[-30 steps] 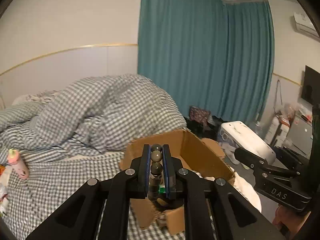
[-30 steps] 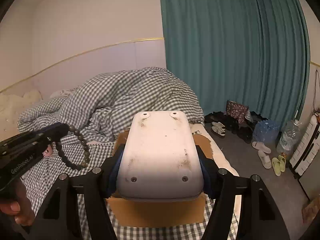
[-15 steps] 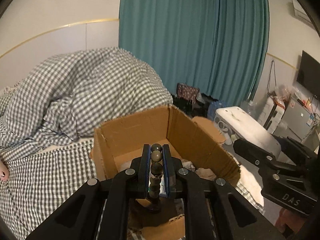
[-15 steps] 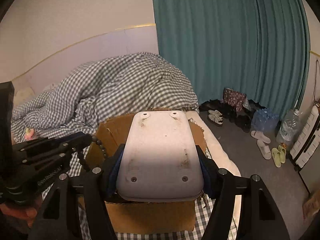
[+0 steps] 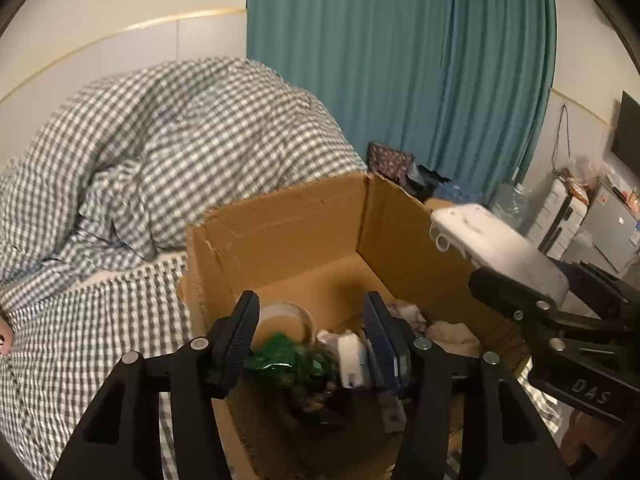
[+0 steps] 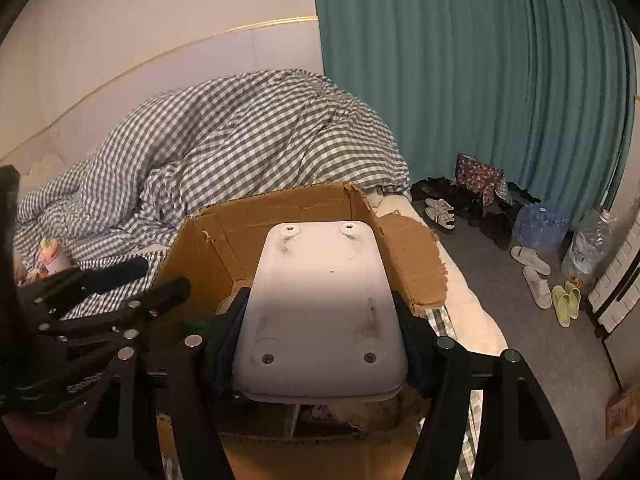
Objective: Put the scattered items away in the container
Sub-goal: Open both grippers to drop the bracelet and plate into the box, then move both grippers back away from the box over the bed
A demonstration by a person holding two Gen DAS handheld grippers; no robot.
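Your left hand-held gripper [image 5: 310, 332] is released, fingers spread wide over the near end of the cardboard box [image 5: 280, 232], nothing between them. The box sits on the bed [image 5: 120, 320], flaps up. Inside it, below the left fingers: a green crinkly wrapper [image 5: 288, 360], a clear tape roll [image 5: 284, 316], a small white item [image 5: 352, 354], crumpled tissue [image 5: 452, 332], and a dark beaded thing [image 5: 320, 404] too blurred to name for sure.

Your right hand-held gripper [image 6: 320, 312] is clenched on a white plastic device [image 6: 324, 312], underside up with screw holes showing, held above the box's right side, not yet in it. From the left wrist view the device [image 5: 496, 244] hangs over the right wall.

A pink bottle [image 6: 50, 256] lies on the bed well apart from the box, beside the checked duvet [image 6: 240, 140]. Shoes and slippers [image 6: 532, 268] are on the floor by the teal curtain [image 6: 460, 80].
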